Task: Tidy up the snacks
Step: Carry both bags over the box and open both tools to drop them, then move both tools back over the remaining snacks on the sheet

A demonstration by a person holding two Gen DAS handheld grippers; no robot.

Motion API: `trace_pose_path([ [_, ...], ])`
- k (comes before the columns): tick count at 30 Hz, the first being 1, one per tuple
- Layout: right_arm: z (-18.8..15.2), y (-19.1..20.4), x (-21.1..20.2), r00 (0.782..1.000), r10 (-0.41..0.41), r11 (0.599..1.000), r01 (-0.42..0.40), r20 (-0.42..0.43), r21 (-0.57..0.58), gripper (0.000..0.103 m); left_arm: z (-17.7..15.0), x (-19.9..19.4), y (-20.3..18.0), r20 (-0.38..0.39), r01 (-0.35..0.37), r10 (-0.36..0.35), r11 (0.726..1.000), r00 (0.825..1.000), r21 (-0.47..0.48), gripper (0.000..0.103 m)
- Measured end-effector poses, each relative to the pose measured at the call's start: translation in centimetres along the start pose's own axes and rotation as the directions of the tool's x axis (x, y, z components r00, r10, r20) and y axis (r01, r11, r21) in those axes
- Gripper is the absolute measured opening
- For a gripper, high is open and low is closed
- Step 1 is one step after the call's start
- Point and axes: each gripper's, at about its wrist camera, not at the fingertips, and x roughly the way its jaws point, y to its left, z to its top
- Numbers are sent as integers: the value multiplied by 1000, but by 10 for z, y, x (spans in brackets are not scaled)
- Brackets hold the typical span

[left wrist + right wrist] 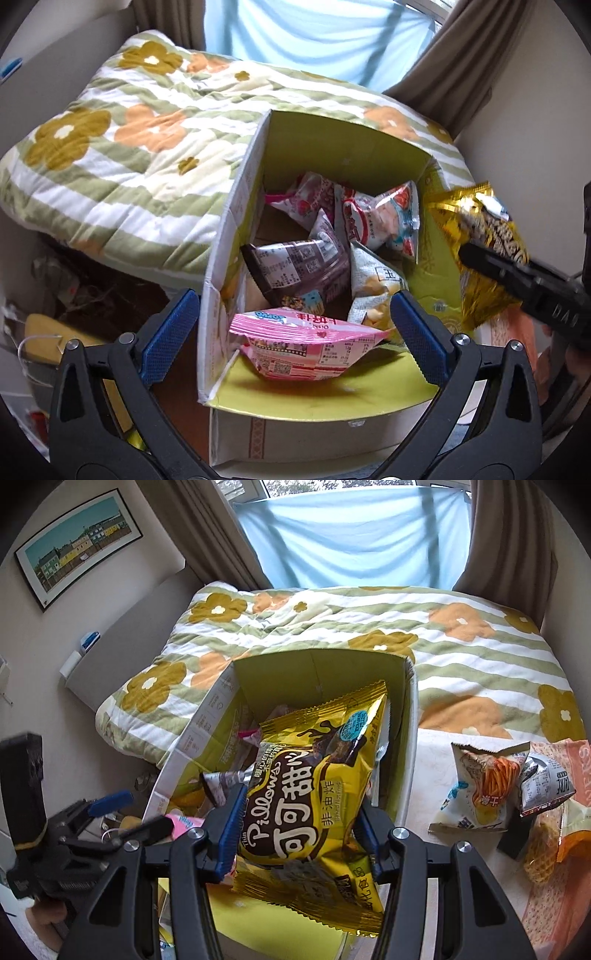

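Note:
A cardboard box (236, 221) with a yellow-green inside holds several snack packs, among them a pink pack (303, 347) at its near edge. My left gripper (291, 332) is open, its jaws astride the box's near corner and the pink pack. My right gripper (299, 830) is shut on a gold cocoa Pillows snack bag (314, 786) and holds it over the open box (317, 672). The same bag (476, 236) shows at the box's right side in the left wrist view. The left gripper (125, 812) also shows in the right wrist view.
The box stands beside a bed with a green-striped flowered quilt (461, 657). Several snack packs (484, 782) lie on a white surface to the box's right. Curtains and a blue cloth (354, 535) hang behind. Clutter lies on the floor at left (55, 295).

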Motion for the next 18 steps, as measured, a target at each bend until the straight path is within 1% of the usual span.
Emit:
trace_pose_path([
  [4, -5, 5, 4, 1000, 10, 1000, -10, -18, -11, 50, 4, -2, 4, 14, -25, 25, 1000, 1000, -8, 103],
  [6, -7, 6, 4, 1000, 20, 1000, -20, -20, -14, 52, 4, -4, 6, 19, -29, 29, 999, 999, -14, 103],
  [7, -9, 7, 5, 1000, 20, 1000, -20, -23, -20, 57, 4, -5, 8, 20, -29, 29, 999, 999, -16, 103],
  [8, -11, 8, 5, 999, 19, 1000, -19, -26, -23, 63, 4, -7, 9, 22, -31, 32, 999, 999, -19, 103],
  [9, -13, 8, 4, 999, 16, 1000, -17, -27, -24, 86, 4, -8, 10, 23, -31, 32, 999, 999, -20, 103],
  [10, -16, 8, 4, 999, 20, 1000, -20, -25, -23, 103, 4, -8, 12, 24, -30, 30, 999, 999, -19, 103],
  [12, -23, 6, 3, 1000, 19, 1000, -20, -24, -23, 103, 3, -9, 13, 24, -34, 35, 999, 999, -19, 103],
  [16, -32, 3, 8, 998, -4, 1000, 3, -59, -24, 103, 1, -8, 15, 17, -32, 32, 999, 999, -23, 103],
  [18, -34, 3, 5, 999, -10, 1000, 10, -52, -16, 103, 1, -7, 15, 12, -27, 27, 999, 1000, -22, 103],
])
